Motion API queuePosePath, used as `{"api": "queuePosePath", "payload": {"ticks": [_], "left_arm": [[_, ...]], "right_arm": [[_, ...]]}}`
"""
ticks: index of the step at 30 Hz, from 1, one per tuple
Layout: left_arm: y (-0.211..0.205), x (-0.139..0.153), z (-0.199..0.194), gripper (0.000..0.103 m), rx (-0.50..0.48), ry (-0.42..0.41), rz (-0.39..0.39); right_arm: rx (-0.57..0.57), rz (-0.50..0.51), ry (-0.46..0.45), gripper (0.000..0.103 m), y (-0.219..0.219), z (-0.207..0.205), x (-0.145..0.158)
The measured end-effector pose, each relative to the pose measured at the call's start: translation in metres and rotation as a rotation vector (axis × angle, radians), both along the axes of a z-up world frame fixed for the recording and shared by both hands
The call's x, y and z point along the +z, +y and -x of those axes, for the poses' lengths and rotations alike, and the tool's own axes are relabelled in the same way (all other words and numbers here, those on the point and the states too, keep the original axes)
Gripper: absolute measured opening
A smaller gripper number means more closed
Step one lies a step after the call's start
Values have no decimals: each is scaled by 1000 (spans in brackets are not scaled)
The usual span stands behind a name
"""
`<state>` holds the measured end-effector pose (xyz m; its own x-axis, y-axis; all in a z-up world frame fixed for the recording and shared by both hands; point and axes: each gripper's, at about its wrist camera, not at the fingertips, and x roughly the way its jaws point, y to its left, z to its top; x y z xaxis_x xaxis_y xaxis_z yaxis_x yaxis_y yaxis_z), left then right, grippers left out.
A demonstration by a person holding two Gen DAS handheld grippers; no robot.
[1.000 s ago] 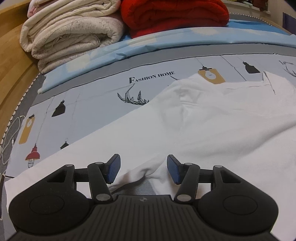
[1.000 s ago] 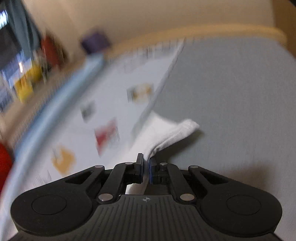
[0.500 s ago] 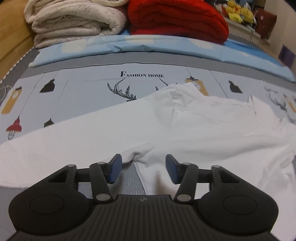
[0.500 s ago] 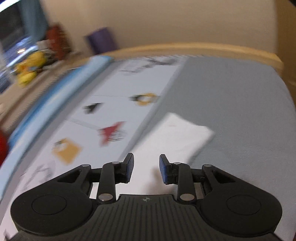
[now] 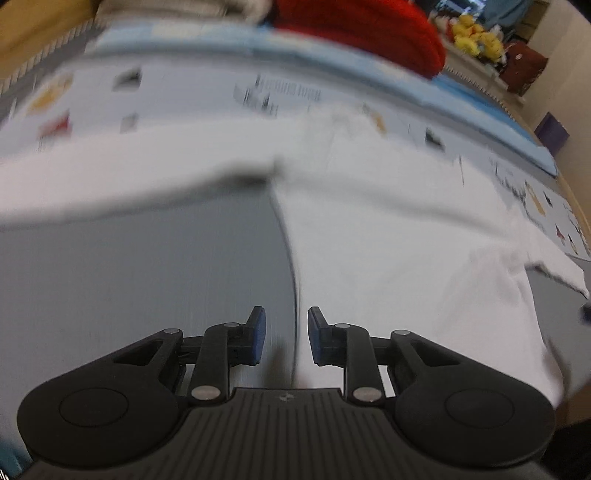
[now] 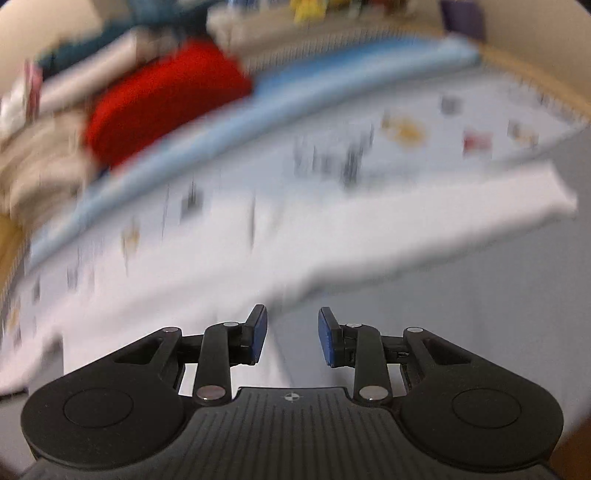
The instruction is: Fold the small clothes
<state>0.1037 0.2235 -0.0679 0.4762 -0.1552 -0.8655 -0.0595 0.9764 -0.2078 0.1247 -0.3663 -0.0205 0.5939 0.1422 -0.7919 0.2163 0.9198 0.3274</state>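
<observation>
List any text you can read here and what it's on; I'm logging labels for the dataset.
None can be read.
Dark print on the bedsheet: letters smeared by motion blur.
Same print in the right wrist view: only streaks.
White garment: no print visible.

garment spread on the bed — folded blankets stacked behind it

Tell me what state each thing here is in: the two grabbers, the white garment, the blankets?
Left gripper: jaws closing, straddling the garment's side edge, not pinching yet.
Right gripper: open, nothing held.
White garment: spread flat on the bed, not folded yet.
Red blanket: folded, at the bed's far side.
Cream blanket: folded beside the red one.
</observation>
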Motion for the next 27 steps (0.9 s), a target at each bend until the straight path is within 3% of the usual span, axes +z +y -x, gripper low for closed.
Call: {"api": "queuePosePath", "payload": {"ticks": [4,8,10,11,12,13,15,17,20,22,24,27], "left_arm": [[-1,-23,40,29,-5,127,10],[1,-43,66,29,25,215,25],[-1,-47,70,28,25,217,34],[-2,-47,70,23,16,211,32],[-1,-45,70,4,4,204,41],[1,-40,70,4,7,185,60],[10,-12,73,3,19,64,131],[22,17,83,3,31,-56,220],[35,43,103,3,32,-182,228],[40,38,109,3,42,-163,244],[39,24,107,5,26,-84,250],[27,2,96,6,-8,58,167]], "right_arm": [[37,24,233,34,25,31,-56],[41,68,307,33,33,49,-77],[73,79,296,33,37,55,-76],[91,80,287,24,40,58,-73],[111,80,276,13,41,60,-70],[125,74,266,5,41,63,-71],[118,42,228,5,38,66,-58],[55,-70,136,4,26,70,-30],[-59,-275,1,4,-1,95,20],[-131,-314,-24,4,-12,112,37],[-163,-327,1,4,-15,121,33],[-151,-206,140,5,-6,114,0]]}}
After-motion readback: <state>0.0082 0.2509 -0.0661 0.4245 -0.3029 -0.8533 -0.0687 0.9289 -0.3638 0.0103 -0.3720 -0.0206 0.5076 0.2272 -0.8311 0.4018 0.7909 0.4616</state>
